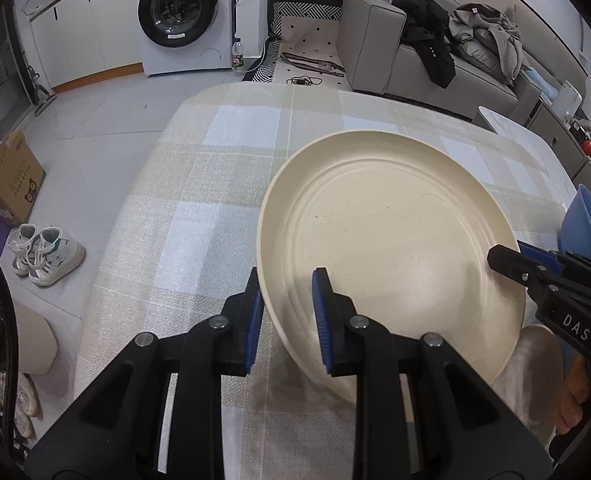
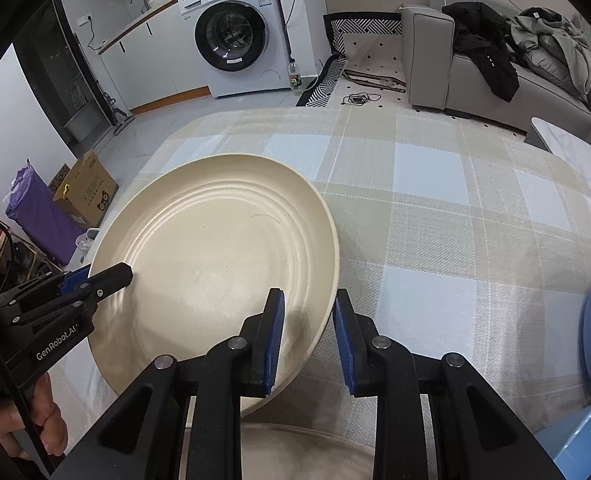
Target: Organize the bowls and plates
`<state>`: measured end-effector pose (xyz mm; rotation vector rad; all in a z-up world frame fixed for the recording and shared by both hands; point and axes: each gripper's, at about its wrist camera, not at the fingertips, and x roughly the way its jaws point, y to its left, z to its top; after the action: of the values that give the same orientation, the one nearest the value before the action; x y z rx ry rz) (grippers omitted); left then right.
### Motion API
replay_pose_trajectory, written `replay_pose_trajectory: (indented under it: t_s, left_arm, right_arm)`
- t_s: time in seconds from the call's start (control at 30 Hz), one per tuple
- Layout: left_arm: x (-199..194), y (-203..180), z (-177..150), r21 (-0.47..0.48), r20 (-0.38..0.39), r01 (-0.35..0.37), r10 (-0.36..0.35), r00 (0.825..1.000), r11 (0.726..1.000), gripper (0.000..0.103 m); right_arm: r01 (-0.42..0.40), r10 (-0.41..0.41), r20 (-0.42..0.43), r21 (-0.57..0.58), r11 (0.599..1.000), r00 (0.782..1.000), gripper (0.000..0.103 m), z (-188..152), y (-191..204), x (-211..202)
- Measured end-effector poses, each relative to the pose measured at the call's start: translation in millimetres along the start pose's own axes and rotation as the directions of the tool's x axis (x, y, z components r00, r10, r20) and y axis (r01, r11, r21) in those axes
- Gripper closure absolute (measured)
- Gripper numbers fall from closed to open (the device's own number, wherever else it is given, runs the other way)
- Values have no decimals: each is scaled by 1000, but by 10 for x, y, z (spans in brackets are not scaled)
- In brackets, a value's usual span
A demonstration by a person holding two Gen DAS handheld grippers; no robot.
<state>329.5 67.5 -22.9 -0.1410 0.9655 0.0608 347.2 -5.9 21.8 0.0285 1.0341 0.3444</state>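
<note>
Left wrist view: my left gripper (image 1: 287, 312) is pinching the near-left rim of the cream plate (image 1: 395, 248), one blue pad under the rim and one on the inner face. The plate is hanging tilted above the checked tablecloth (image 1: 199, 208), its near edge overhanging the table's edge. My right gripper (image 1: 509, 262) is reaching in from the right and clamping the opposite rim. Only this view is showing the blue bowl (image 1: 587, 226) at the table's far right, just behind that gripper, and the white sneakers (image 1: 45, 254) on the floor.

Right wrist view: my right gripper (image 2: 309, 332) is nipping the plate's (image 2: 215, 272) near-right rim between its pads. My left gripper (image 2: 95, 278) is entering from the left, closed on the far rim. This view alone is showing my hand (image 2: 35, 420) around the left handle, and the open cloth (image 2: 435, 216) stretching to the right of the plate.
</note>
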Motion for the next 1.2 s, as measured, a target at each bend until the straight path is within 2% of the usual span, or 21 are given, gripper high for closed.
replay_pose_trajectory:
  t_s: [0.6,1.2]
  left_arm:
    - [-770,-180,-133,41,57,-1,-2,998,999,82]
    - [-1401,-557,-469,119,89,16,-27,996,993,82]
  right_arm:
    - [-12,13,67,-15,1000,998,77,-119,26,-555]
    - [-4,4,104,-1,1000,995,77,-462,-100,-1069]
